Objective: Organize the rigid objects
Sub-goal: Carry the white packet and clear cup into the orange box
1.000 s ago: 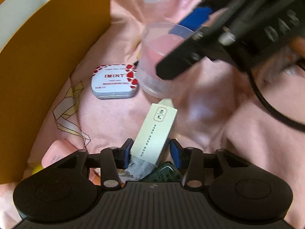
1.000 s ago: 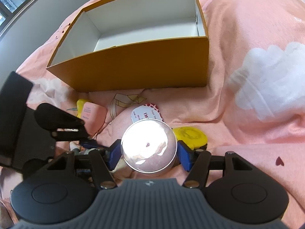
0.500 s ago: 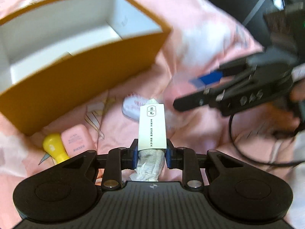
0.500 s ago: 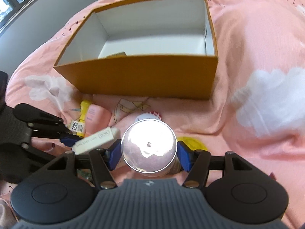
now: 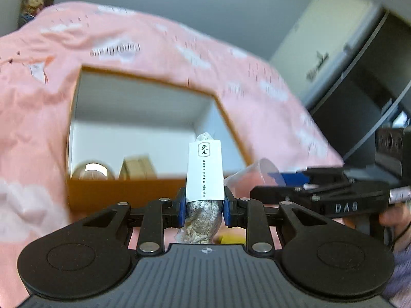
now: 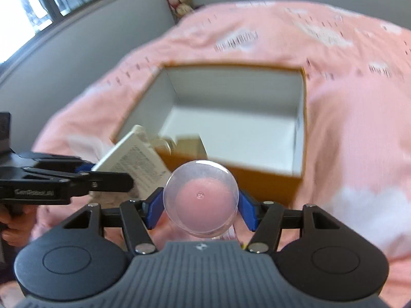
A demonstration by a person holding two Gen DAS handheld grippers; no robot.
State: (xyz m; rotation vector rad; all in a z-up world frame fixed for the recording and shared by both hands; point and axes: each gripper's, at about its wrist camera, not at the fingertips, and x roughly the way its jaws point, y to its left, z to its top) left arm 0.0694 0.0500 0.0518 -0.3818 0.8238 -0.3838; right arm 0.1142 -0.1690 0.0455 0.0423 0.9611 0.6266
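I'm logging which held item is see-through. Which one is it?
The clear plastic cup in the right gripper; the left gripper holds an opaque white paper-sleeved packet.

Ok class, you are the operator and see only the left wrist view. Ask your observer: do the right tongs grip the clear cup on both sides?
Observer: Yes. The right tongs pinch the clear cup from both sides, its base towards that camera.
Operator: And the far face of my packet?
Observer: The white packet carries dense small print there.
Operator: What holds the left tongs?
Observer: A hand grips their handle.
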